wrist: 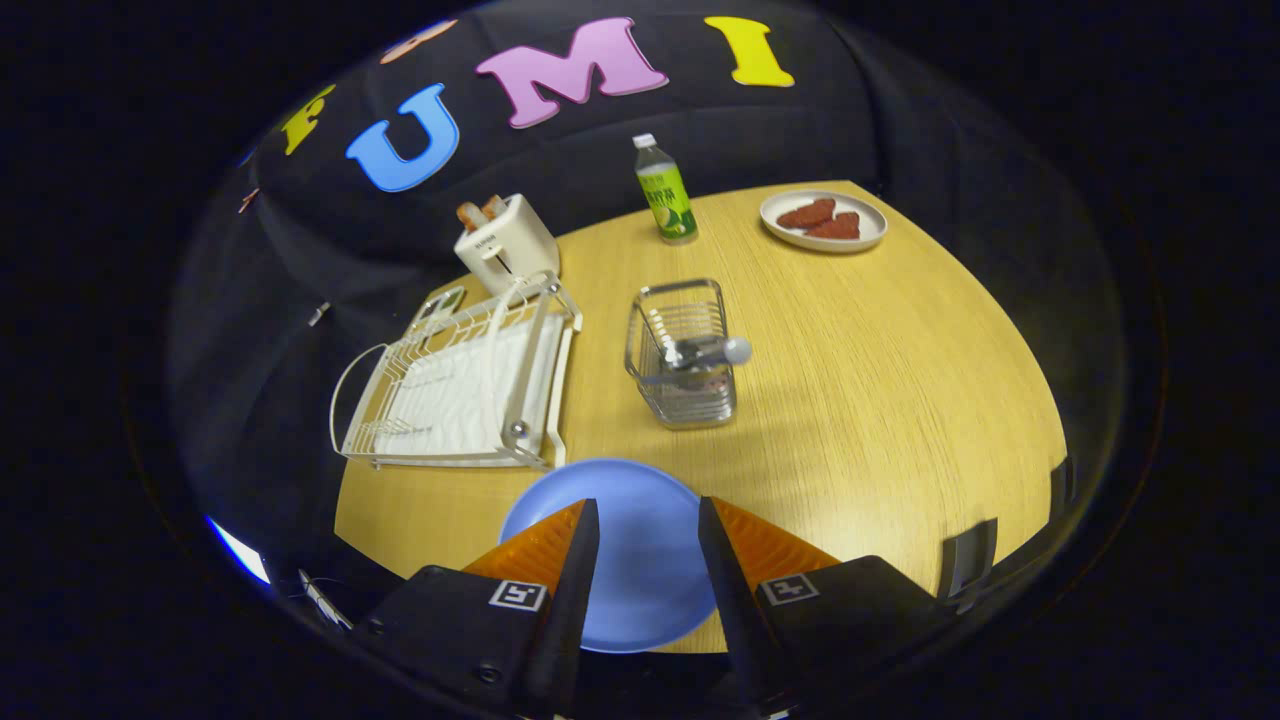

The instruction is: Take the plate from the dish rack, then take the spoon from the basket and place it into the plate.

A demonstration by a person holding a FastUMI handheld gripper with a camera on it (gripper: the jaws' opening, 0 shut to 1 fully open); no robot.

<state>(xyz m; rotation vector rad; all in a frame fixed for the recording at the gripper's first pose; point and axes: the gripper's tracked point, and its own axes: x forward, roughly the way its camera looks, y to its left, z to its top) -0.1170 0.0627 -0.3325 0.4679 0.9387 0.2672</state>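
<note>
The blue plate (640,560) lies flat on the wooden table, just beside the white dish rack's (465,385) near corner. The spoon (705,355) leans inside the wire basket (682,352), its rounded end poking over the rim.

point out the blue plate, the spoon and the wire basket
blue plate (645,520): gripper view, bare face between the fingers
spoon (722,352): gripper view, handle end over the basket rim
wire basket (652,312): gripper view, far wall

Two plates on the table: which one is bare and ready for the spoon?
The blue plate, lying flat under the open tool, is bare. The white plate by the green bottle holds reddish food.
</note>
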